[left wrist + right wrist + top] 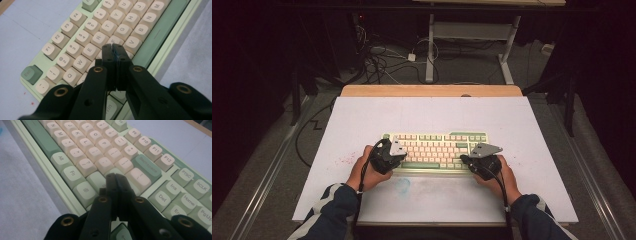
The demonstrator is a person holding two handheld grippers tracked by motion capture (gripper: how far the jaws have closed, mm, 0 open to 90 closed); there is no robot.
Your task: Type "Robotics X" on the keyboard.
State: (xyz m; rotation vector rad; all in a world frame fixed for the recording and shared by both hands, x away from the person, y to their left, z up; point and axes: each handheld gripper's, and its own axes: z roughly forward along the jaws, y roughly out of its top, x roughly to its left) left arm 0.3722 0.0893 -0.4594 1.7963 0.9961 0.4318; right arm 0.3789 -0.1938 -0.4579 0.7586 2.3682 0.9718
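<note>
Typing with tongs, barely getting started

Keyboard [437, 150] is sitting mid-counter [362, 120]; left tongs [112, 46] and right tongs [115, 176] are both hovering pinched closed, empty, over the keys, nothing visibly pressed yet, so pretty much all remaining.

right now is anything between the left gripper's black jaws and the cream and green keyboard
Nothing visible. The left gripper, jaws shut together, hangs right over the cream letter keys of the pale green keyboard, near the D and C keys, with no object in between.
</note>
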